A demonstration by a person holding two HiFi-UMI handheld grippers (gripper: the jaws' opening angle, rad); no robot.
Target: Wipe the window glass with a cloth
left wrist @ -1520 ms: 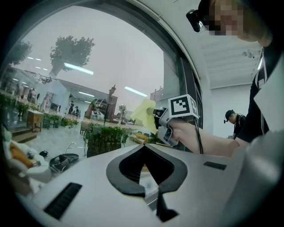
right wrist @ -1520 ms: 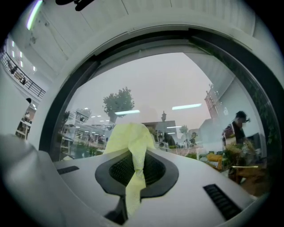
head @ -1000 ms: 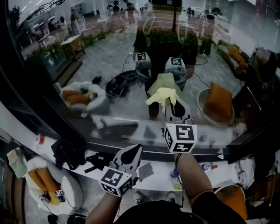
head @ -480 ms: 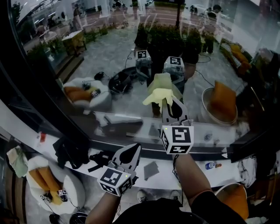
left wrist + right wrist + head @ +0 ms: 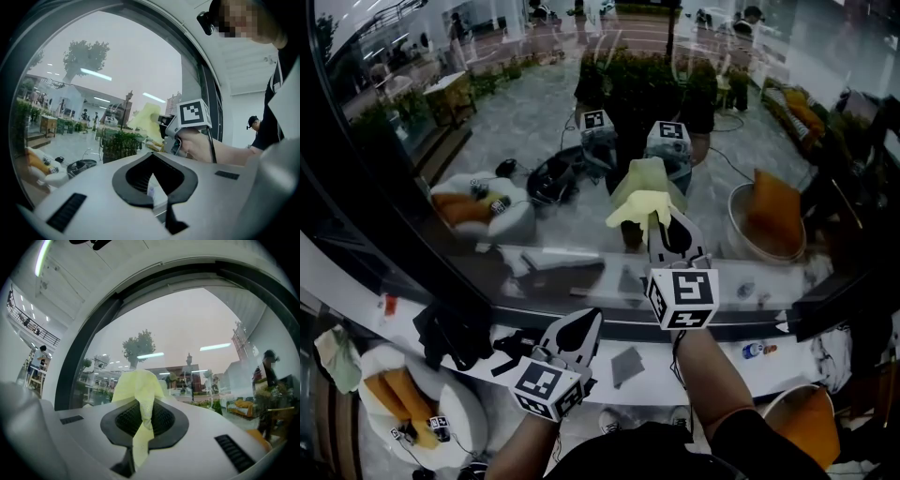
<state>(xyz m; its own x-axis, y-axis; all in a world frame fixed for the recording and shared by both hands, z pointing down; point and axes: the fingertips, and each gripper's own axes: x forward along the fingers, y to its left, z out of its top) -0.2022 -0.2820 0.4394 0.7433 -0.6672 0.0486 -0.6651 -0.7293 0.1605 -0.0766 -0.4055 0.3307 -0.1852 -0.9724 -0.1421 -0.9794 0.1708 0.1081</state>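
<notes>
A pale yellow cloth (image 5: 641, 204) is bunched against the window glass (image 5: 534, 131), pinched in my right gripper (image 5: 667, 231), which is shut on it. In the right gripper view the cloth (image 5: 136, 386) rises from between the dark pads of the right gripper (image 5: 144, 420) and a strip hangs back toward the camera. My left gripper (image 5: 577, 332) is lower and to the left, off the glass, shut with nothing in it. The left gripper view looks past the left gripper (image 5: 152, 180) at the right gripper (image 5: 174, 132) and the cloth (image 5: 144, 117).
A dark window frame (image 5: 366, 197) curves down the left. Below runs a white ledge (image 5: 647, 384). A dark bag (image 5: 450, 330), a white seat with orange cushions (image 5: 403, 408) and a bottle (image 5: 754, 351) lie below. The glass mirrors both marker cubes (image 5: 671, 133).
The right gripper and cloth have shifted only slightly left on the glass. The left gripper has stayed where it was.
</notes>
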